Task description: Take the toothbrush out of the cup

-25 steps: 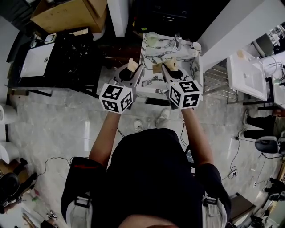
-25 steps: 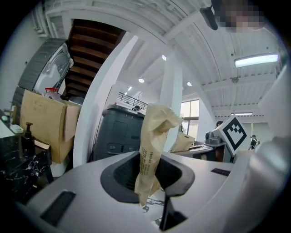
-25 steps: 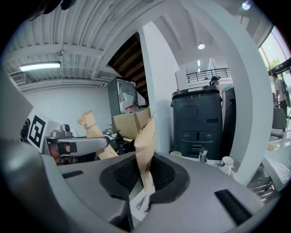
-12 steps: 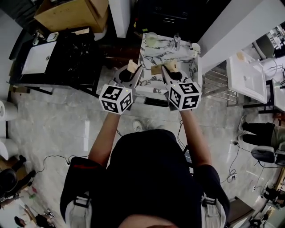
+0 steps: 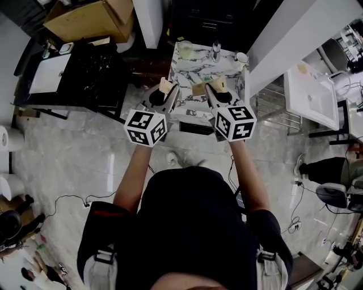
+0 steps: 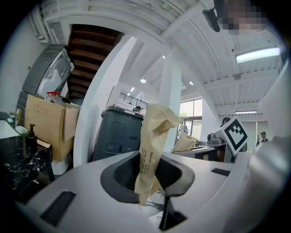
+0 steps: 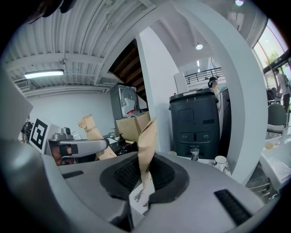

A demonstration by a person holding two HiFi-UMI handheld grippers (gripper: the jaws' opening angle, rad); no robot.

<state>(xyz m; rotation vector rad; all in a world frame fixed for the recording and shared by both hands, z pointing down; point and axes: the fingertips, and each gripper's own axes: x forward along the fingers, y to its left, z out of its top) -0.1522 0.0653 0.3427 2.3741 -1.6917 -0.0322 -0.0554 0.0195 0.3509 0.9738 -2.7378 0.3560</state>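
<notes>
Each gripper is shut on a piece of tan printed paper wrapper. My left gripper [image 5: 165,92] pinches one crumpled strip [image 6: 153,136], which stands upright between its jaws. My right gripper [image 5: 218,90] clamps a second strip [image 7: 148,142]. Both hang side by side over the near edge of a small marble-patterned table [image 5: 195,71]. At the table's far edge stand a pale green cup [image 5: 185,49], a clear glass [image 5: 216,51] and a white mug [image 5: 241,58]. I cannot make out a toothbrush in any view.
A black counter [image 5: 96,79] with a white basin [image 5: 48,73] lies to the left, with a cardboard box [image 5: 91,17] behind it. A white pillar [image 5: 283,34], a metal rack [image 5: 272,99] and a white sink [image 5: 309,96] stand to the right. A dark grey cabinet [image 7: 195,123] rises behind the table.
Both grippers have moved a little forward toward the marble table, still holding their paper pieces. The table sits slightly farther up and left in the head view.
</notes>
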